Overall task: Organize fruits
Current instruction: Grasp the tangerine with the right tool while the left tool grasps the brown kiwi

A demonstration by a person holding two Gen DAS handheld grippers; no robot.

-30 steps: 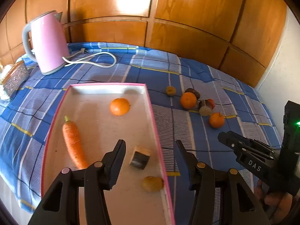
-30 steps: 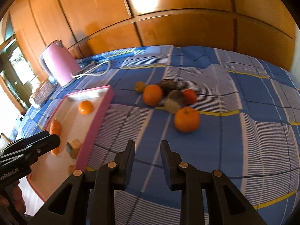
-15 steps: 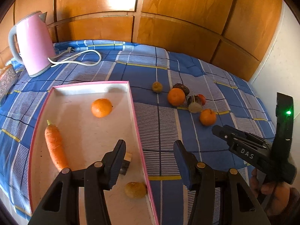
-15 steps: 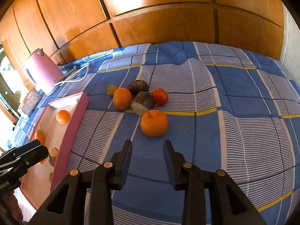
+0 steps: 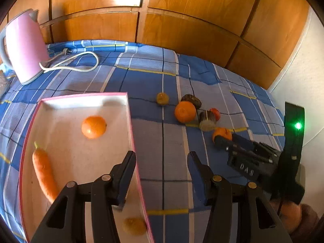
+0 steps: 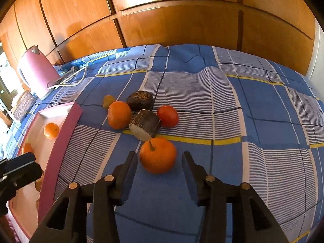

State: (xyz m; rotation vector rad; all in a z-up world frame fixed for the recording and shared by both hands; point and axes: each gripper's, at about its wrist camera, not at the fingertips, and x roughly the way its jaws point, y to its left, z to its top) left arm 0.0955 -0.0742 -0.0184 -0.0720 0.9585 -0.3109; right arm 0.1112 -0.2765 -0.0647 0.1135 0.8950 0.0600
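My right gripper [image 6: 160, 163] is open, its fingers on either side of an orange with a stem [image 6: 158, 155] on the blue checked cloth, tips at its near side. Behind it lie a cut dark fruit piece [image 6: 145, 127], a second orange [image 6: 119, 114], a red tomato [image 6: 168, 115], a dark brown fruit [image 6: 140, 100] and a small yellowish fruit [image 6: 108, 100]. My left gripper [image 5: 162, 162] is open and empty above the right rim of the pink tray [image 5: 129, 121], which holds an orange [image 5: 94, 127], a carrot [image 5: 44, 174] and a small yellowish fruit [image 5: 134, 225].
A pink kettle [image 5: 25, 44] with a white cord [image 5: 81, 64] stands at the back left. A wooden panelled wall [image 6: 182, 24] runs behind the bed. A patterned box [image 6: 22, 105] sits left of the tray.
My right gripper has moved forward to the stemmed orange and opened wider around it. My left gripper has shifted right, from over the tray to over its right rim.
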